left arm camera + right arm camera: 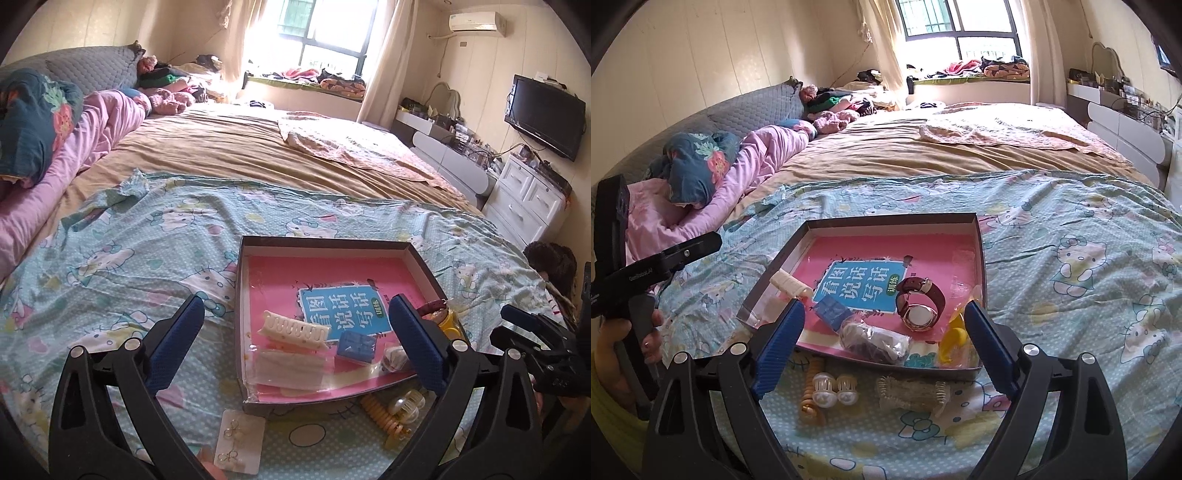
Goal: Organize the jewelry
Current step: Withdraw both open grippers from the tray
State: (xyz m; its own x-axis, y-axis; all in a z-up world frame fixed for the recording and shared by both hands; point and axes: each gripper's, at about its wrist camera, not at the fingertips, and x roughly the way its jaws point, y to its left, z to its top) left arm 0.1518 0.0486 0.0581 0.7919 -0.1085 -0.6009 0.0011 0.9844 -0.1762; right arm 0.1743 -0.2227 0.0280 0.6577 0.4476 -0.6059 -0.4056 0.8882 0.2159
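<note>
A shallow dark box (325,243) (980,236) with a pink book as its floor lies on the Hello Kitty sheet. In it lie a cream hair claw (295,328) (790,286), a blue box (356,347) (833,312), a clear packet (290,369), a bagged item (873,341), a brown-strap watch (919,302) and a yellow piece (955,338). In front of the box lie an earring card (238,445), an amber spiral clip (384,417) (810,391), pearl clips (406,402) (834,389) and a woven comb clip (910,393). My left gripper (295,341) and right gripper (884,341) hover open and empty over the box's near end.
The bed stretches ahead with a tan sheet (258,147), pink quilt (96,129) and pillows at the left. A white drawer unit (528,199) and TV (545,114) stand at the right. The other gripper's body shows at the right edge (543,339) and left edge (646,269).
</note>
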